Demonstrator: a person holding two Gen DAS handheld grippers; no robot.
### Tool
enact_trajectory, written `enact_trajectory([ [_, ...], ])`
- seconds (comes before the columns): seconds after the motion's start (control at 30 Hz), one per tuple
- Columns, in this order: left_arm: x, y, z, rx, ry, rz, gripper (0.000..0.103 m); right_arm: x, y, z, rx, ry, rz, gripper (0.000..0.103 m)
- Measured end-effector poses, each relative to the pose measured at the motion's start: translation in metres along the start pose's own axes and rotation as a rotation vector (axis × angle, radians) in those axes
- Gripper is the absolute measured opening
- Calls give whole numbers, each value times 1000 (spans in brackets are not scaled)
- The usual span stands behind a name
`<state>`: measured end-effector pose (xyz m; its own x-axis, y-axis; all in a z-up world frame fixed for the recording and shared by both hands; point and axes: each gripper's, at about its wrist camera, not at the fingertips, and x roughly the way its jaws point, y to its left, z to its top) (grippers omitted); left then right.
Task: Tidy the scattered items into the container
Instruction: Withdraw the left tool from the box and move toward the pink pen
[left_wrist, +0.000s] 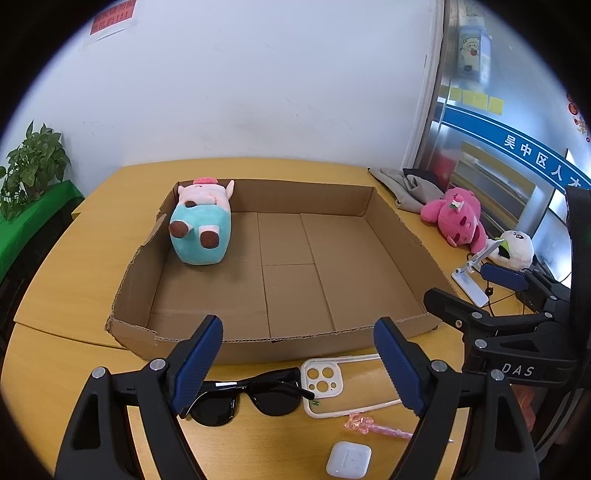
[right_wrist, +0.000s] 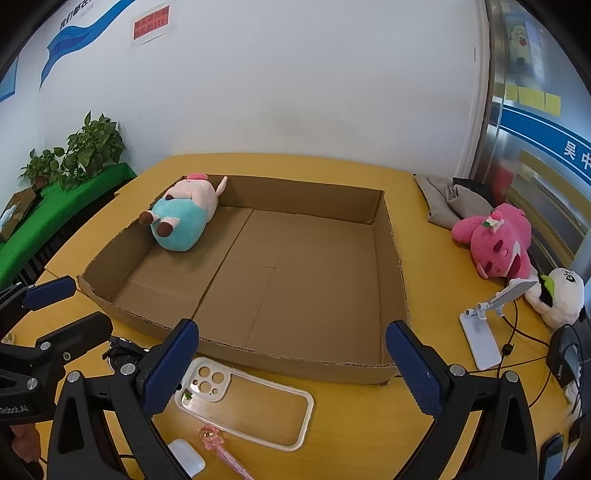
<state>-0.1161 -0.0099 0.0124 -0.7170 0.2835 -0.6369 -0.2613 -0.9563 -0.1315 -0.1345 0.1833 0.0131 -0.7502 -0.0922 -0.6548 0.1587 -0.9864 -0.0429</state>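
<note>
A shallow cardboard box lies on the yellow table. A pink-and-teal plush pig lies in its far left corner. In front of the box lie black sunglasses, a white phone case, a pink toy wand and a white earbud case. My left gripper is open and empty above the sunglasses and phone case. My right gripper is open and empty above the phone case.
Right of the box lie a pink plush bear, a white panda plush, a white phone stand, a cable and grey cloth. Potted plants stand far left.
</note>
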Motion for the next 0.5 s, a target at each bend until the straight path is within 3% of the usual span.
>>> enact_trajectory([
  [0.5,10,3,-4,-15,41,-15,85,2,-23,-10,44,12,-18,103],
])
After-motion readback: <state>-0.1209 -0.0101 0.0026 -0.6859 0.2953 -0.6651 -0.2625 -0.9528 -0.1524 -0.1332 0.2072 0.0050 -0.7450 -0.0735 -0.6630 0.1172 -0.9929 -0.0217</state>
